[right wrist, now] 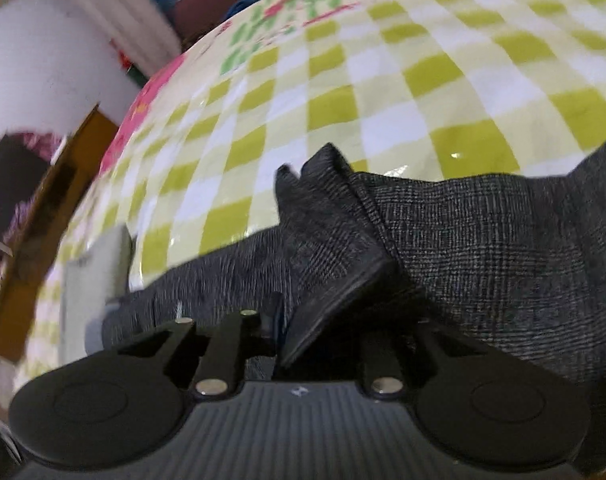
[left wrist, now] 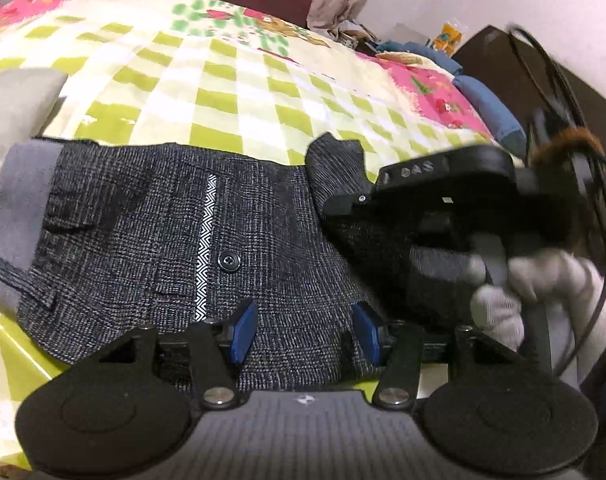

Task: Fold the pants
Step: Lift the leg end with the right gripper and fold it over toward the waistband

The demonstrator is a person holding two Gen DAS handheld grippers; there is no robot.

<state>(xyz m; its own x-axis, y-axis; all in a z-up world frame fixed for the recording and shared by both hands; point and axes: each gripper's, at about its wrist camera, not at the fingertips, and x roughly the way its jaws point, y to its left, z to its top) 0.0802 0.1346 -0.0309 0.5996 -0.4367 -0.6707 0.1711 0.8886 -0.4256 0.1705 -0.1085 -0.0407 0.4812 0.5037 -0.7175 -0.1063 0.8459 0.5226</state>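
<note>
My left tongs (left wrist: 305, 330) hang spread above the dark grey checked woven pants (left wrist: 143, 240); my right tongs (right wrist: 323, 336) pinch their folded edge.

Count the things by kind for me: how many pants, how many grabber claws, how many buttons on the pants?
Pants: 1
Grippers: 2, the left gripper and the right gripper
Buttons showing: 1, the black button
Total: 4
</note>
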